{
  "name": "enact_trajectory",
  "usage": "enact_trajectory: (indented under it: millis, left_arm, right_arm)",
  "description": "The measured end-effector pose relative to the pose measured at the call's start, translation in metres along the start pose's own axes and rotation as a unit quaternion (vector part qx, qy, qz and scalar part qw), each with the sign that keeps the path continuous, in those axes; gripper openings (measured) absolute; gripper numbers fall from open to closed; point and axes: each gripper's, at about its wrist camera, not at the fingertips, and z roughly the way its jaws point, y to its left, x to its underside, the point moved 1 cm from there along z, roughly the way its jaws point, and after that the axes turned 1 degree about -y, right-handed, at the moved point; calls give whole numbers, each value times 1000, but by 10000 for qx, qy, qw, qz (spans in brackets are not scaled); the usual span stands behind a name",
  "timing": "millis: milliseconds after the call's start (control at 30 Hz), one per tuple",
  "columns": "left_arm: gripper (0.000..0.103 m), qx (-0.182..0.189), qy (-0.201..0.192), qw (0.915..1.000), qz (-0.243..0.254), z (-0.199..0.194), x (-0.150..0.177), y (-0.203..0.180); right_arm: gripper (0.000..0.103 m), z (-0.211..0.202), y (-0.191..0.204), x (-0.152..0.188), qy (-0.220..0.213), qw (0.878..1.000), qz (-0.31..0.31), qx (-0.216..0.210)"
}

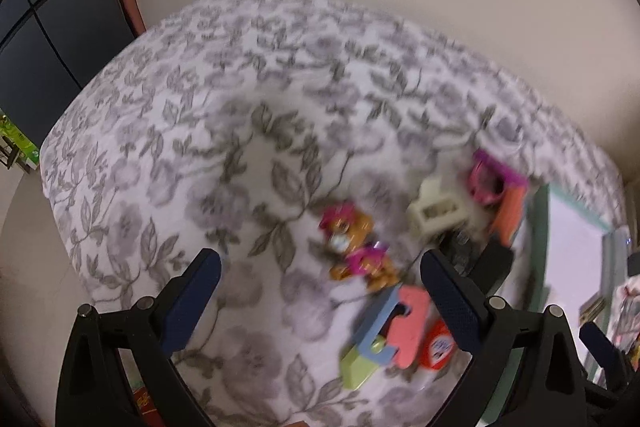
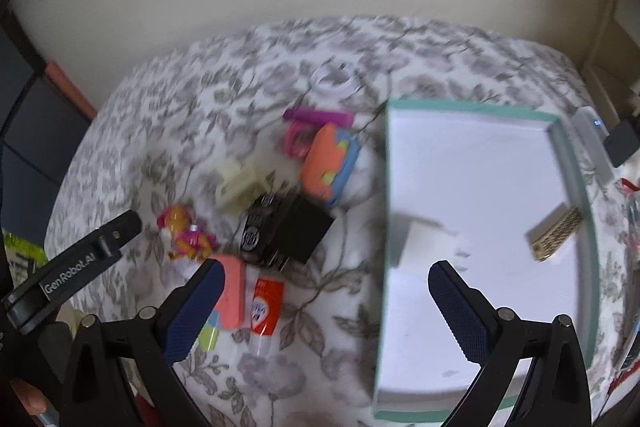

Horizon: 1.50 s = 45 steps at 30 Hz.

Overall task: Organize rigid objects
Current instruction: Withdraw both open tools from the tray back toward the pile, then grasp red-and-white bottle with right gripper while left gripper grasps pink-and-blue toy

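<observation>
From the left wrist: left gripper [image 1: 320,267] spread wide, nothing between the blue pads, hovering above the floral cloth [image 1: 168,131] with the jumble just ahead and to the right. Nearest the gap, an orange-and-pink toy figure [image 1: 356,247]; beyond it a cream plastic piece [image 1: 434,213] and a pink ring-shaped toy [image 1: 486,179]; below, a pink-and-blue foam puzzle piece [image 1: 400,331] beside a small orange-capped tube [image 1: 438,347]. All blurred, so finer detail not readable. Only the teal edge of the tray [image 1: 540,247] caught at the right. From the right wrist: right gripper [image 2: 326,307] likewise wide and empty, straddling the near left rim of the teal-edged white tray [image 2: 576,187]. Inside the tray, a gold-toned rectangular block [image 2: 556,235] toward the right wall and what looks like a white block [image 2: 420,239] near the left wall. Left of the tray, well apart from its contents, a black block [image 2: 288,233], an orange-and-blue foam shape [image 2: 330,159], and the other loose toys. Probably mid-sort: a little already binned, most still loose on the cloth. Next, likely, a descent onto one loose piece, calling for centring between the pads, closing firmly, then a lift over the tray wall.
</observation>
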Motion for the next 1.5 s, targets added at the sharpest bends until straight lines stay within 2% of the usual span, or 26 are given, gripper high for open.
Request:
enact_trajectory:
  millis: [300,533,633,767,833,1100,1267,1500]
  left_arm:
    - [100,-189,1091,9938,123,41,22,3]
    - [100,-124,1449,9893,-120,54,27,12]
    - [100,-125,1513,9883,-122,57,29,13]
    - [100,18,1514,9884,-68,58,28,9]
    - [100,145,1494,9887,-9,59,25,1]
    - [100,412,1468,9879,285,58,24,-24]
    - [100,526,1549,9858,379,60,23,-42]
    - [100,513,1617,9841,522,66,25,-50]
  right_arm:
    - [103,46,29,29,748,9959,-505,101]
    - [103,68,34,40,950,9925,-672,380]
    - [101,73,31,41,963,9927,-584,442]
    - [87,74,31,41,912,9934,-513,463]
    - [83,79,32,41,936,9939,-430,384]
    - [54,74,24,34,896,9958,-117,120]
    - [45,73,22,33,931,9956,-95,-26]
    - [45,80,35,43,1045,9939,-347,-9]
